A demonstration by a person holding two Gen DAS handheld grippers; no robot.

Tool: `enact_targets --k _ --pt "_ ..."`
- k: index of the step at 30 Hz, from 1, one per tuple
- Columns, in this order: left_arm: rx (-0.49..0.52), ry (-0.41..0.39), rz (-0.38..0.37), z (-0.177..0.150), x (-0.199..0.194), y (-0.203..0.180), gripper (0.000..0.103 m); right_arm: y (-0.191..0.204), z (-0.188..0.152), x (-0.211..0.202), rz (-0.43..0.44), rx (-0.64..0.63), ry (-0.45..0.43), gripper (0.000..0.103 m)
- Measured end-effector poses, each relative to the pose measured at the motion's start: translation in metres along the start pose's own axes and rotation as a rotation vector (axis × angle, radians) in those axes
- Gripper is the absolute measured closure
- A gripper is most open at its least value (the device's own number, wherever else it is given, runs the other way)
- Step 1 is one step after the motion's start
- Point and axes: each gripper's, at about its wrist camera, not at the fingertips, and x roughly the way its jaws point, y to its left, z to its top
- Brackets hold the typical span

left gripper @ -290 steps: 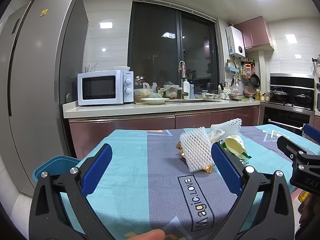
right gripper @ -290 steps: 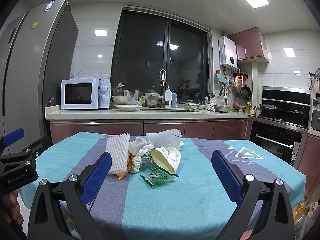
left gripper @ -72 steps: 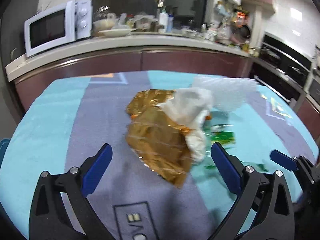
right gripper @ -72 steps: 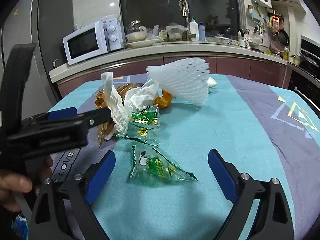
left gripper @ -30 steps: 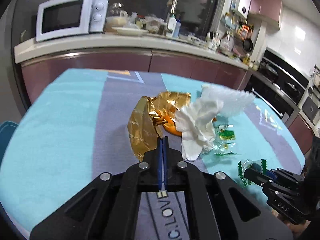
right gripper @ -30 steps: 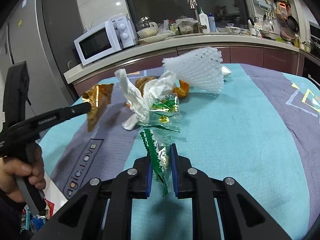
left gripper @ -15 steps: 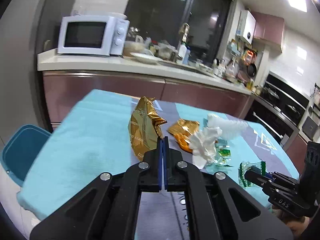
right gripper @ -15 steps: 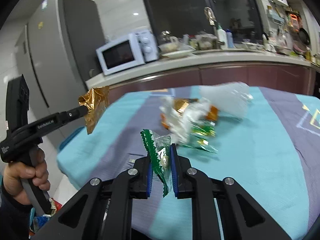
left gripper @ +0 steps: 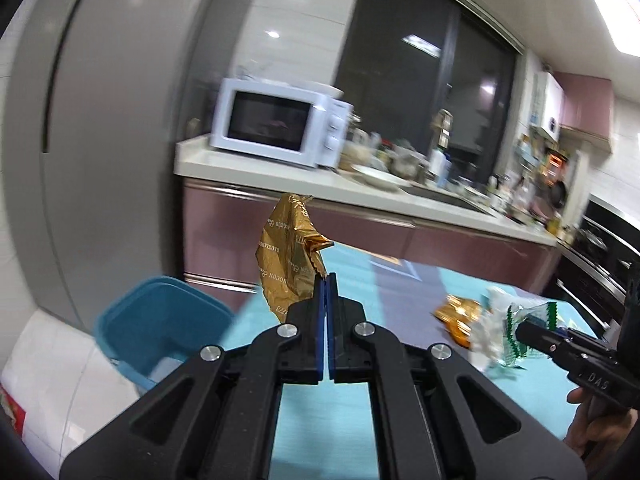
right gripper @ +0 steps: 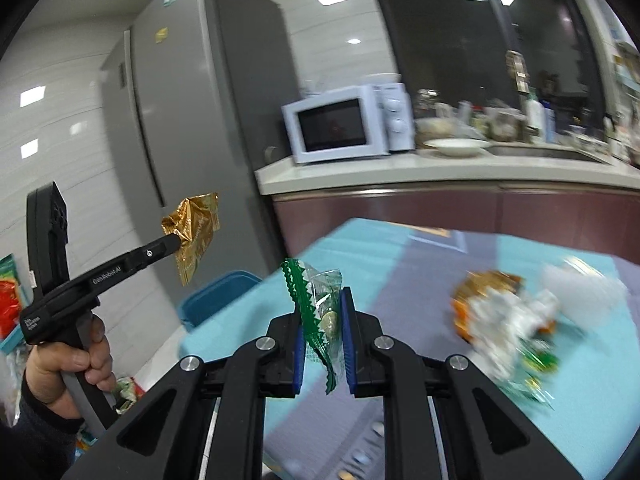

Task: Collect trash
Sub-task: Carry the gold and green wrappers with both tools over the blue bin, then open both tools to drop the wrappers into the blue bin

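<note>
A tall grey refrigerator [right gripper: 192,92] with a smooth metallic face fills the left of both views, and beside it a pale counter carries a boxy white microwave [left gripper: 280,128]. Nearer stands the table [right gripper: 384,256] under a soft cloth of turquoise and grey-violet bands. By its left edge, low on the floor, sits a blue plastic bin [left gripper: 160,320] with rounded corners and an open top. On the cloth lies the remaining litter pile [right gripper: 516,312] — crumpled white tissue, an orange-gold wrapper and green-printed film, all blurred. The left gripper [left gripper: 325,280] is clamped tight on the lower edge of a gold foil wrapper [left gripper: 290,252]; the crinkled, shiny sheet stands up from the blue pads, long axis roughly vertical, its torn top tipped slightly right, in the air above the near table edge and right of the bin. The right gripper [right gripper: 322,320] is closed on a clear snack packet [right gripper: 320,312] with green zigzag-cut edges — held over the table's left corner, long axis upright, one serrated end pointing up-left, the other hanging below the pads.
</note>
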Motion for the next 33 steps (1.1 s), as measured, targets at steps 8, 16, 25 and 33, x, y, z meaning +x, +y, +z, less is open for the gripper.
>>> enact_targets --k 8,16,25,33 --pt "-0.030 -0.027 0.152 0.018 -0.019 0.084 0.102 0.041 0.036 0.081 0.187 -0.037 0.073 0.089" --pt "-0.102 0.076 0.209 0.001 0.012 0.151 0.102 0.081 0.048 0.191 0.314 0.007 0.233 0.089" --pt "-0.154 0.263 0.235 -0.045 0.072 0.207 0.102 0.118 0.029 0.308 0.295 0.032 0.454 0.089" --pt "-0.179 0.362 0.266 -0.064 0.129 0.212 0.087 0.135 0.017 0.348 0.256 -0.013 0.554 0.074"
